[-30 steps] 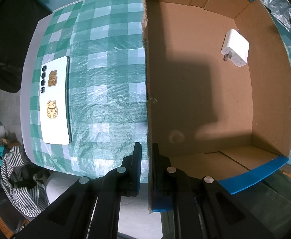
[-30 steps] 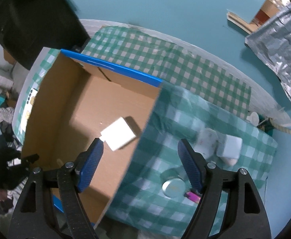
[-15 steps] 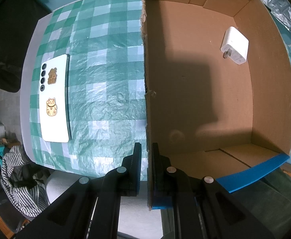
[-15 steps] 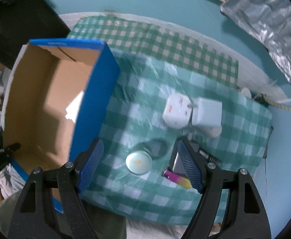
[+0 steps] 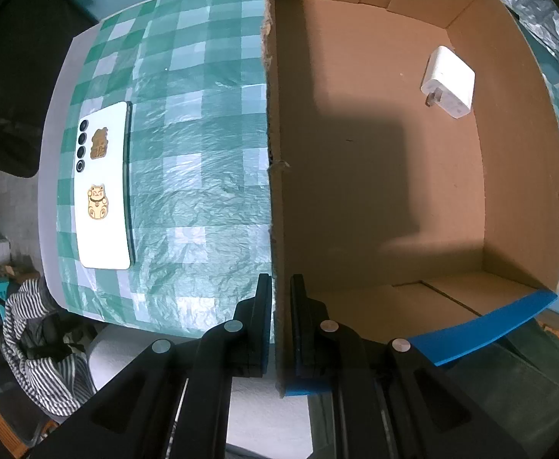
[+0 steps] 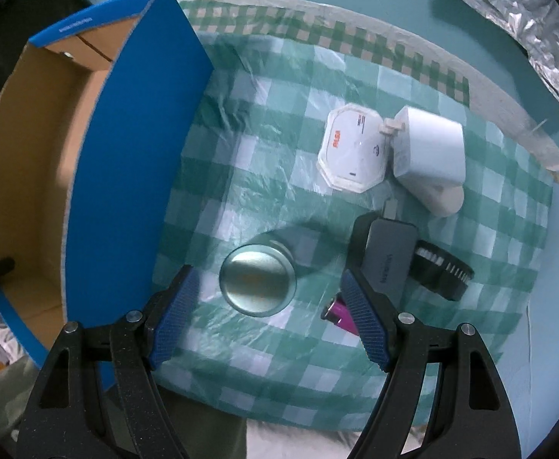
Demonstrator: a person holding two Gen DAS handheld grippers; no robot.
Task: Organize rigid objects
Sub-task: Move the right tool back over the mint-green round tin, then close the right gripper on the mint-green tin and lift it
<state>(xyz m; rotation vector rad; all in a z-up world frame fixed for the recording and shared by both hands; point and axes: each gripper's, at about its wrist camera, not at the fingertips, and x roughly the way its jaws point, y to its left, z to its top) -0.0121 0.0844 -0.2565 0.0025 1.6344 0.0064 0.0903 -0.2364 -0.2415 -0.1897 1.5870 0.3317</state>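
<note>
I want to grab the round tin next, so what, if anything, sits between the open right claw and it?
Nothing visible. The right claw is open above the round tin, which lies between its fingers, with only bare checked cloth around it. The purple lighter and grey hub lie off to the right.

Lived-in home: checked tablecloth [image 5: 187,122], striped clothing [image 5: 31,329] heaped on floor.

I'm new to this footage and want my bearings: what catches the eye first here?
The big cardboard box with blue outer walls dominates, the left gripper clamped on its wall and one white charger inside. Left of it lies a white phone with cat stickers. The open right gripper hovers over a round tin.
</note>
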